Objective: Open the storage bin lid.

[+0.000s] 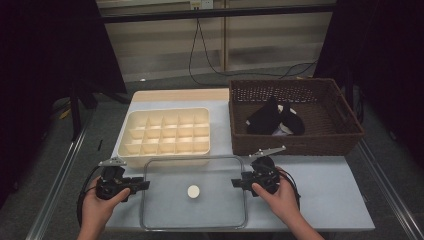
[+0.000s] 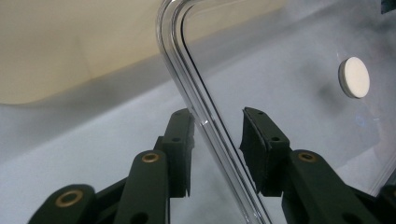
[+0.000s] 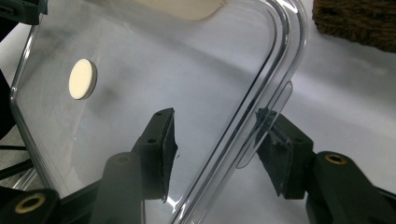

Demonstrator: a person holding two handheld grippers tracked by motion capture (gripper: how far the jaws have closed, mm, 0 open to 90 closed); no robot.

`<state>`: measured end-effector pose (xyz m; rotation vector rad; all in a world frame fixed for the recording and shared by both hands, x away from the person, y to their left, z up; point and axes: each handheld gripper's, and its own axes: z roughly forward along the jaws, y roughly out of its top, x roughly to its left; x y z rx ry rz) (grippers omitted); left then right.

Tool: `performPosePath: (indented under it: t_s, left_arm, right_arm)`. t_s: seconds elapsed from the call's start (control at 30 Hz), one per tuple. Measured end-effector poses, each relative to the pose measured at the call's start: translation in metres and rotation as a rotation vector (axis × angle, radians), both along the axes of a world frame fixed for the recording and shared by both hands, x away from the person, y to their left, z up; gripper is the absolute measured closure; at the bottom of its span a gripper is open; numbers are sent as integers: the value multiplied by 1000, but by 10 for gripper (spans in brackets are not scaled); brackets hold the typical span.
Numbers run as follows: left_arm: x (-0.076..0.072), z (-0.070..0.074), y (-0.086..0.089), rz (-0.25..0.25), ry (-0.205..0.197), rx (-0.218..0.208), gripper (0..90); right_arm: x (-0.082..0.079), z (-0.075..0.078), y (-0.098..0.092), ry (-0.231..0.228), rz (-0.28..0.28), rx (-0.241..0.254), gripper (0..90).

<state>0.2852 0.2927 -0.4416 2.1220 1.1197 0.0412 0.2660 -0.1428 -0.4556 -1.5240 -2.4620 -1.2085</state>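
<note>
High view, clear lid [image 1: 165, 207] edges btwn both grippers

A cream plastic organiser tray [image 1: 131, 131], divided into a grid of small compartments, is seen on the grey table [image 1: 325, 190]. To its right a dark brown woven wicker basket [image 1: 350, 127] is placed, with black cloth items [image 1: 272, 119] lying inside. Black cables [image 1: 200, 55] are hung behind the table.

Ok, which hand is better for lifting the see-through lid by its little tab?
Right, probably. The right gripper has its open jaws either side of the lid rim, just where the tab sticks out. The left gripper straddles plain rim on the opposite side.
</note>
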Motion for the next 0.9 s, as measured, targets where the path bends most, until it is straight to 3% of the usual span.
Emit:
performPosePath:
  t_s: [0.33,0.4,0.9]
  left_arm:
    - [2,-3,-1,7,8,-6,628]
    - [2,-3,-1,6,25,-7,626]
    - [6,0,-7,18,8,-4,632]
  right_arm:
    - [1,-1,0,-7,-12,-3,475]
    - [2,-2,0,-5,-13,-3,471]
    - [3,-4,-2,3,-28,1,450]
